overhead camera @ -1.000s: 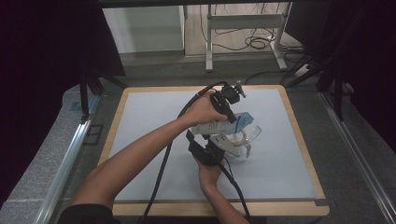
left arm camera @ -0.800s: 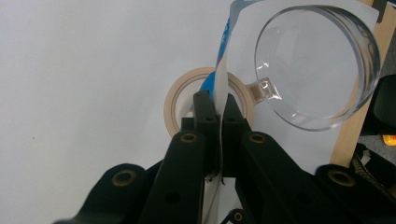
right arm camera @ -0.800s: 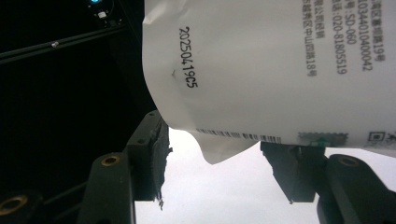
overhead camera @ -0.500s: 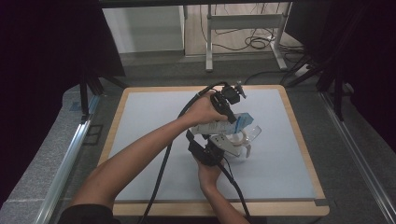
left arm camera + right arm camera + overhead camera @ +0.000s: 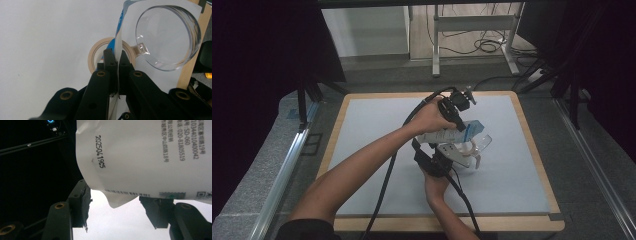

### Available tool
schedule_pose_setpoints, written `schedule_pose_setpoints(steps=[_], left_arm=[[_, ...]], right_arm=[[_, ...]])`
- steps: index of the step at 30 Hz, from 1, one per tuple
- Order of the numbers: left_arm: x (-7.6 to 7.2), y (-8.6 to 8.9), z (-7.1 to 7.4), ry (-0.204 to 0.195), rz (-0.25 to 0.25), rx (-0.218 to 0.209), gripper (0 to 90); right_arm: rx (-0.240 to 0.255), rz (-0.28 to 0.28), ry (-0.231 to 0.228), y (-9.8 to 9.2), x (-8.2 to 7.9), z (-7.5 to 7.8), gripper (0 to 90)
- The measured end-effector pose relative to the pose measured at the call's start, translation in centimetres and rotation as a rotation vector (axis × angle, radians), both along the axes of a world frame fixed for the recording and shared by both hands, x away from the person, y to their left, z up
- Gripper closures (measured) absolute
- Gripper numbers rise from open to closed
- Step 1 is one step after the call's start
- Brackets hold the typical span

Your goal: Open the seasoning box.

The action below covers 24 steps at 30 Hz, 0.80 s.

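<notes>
A white pouch with a blue end [image 5: 464, 131] is tipped over a clear handled cup [image 5: 479, 143] near the middle of the mat. My left gripper [image 5: 459, 125] comes down from above and is shut on the pouch's edge. In the left gripper view, the jaws [image 5: 117, 53] pinch the thin pouch [image 5: 117, 42], with the cup [image 5: 167, 37] mouth-up at upper right. My right gripper [image 5: 448, 159] sits low beside the cup. Its jaws [image 5: 120, 210] stand wide apart, the printed pouch [image 5: 150, 157] hanging just above and between them, pads bare.
A beige tape roll [image 5: 93, 56] lies flat on the mat under the left jaws. The blue-grey mat [image 5: 362, 150] has a wooden border [image 5: 534, 150]. Black cables trail from both grippers toward the front edge. Dark curtains and a table frame stand beyond.
</notes>
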<state>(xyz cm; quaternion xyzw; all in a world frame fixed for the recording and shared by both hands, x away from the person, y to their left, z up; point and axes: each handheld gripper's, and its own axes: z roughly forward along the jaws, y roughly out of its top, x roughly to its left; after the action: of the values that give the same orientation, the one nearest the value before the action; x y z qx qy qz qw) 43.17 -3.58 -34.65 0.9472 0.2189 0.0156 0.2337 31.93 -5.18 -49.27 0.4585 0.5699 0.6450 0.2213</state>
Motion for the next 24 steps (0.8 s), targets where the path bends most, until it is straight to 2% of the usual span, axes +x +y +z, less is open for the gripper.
schedule_pose_setpoints(steps=[24], left_arm=[[0.14, -0.31, -0.2, 0.002, -0.003, 0.022, 90.0]], right_arm=[[-0.007, -0.003, -0.001, 0.1, 0.22, -0.01, 43.8]])
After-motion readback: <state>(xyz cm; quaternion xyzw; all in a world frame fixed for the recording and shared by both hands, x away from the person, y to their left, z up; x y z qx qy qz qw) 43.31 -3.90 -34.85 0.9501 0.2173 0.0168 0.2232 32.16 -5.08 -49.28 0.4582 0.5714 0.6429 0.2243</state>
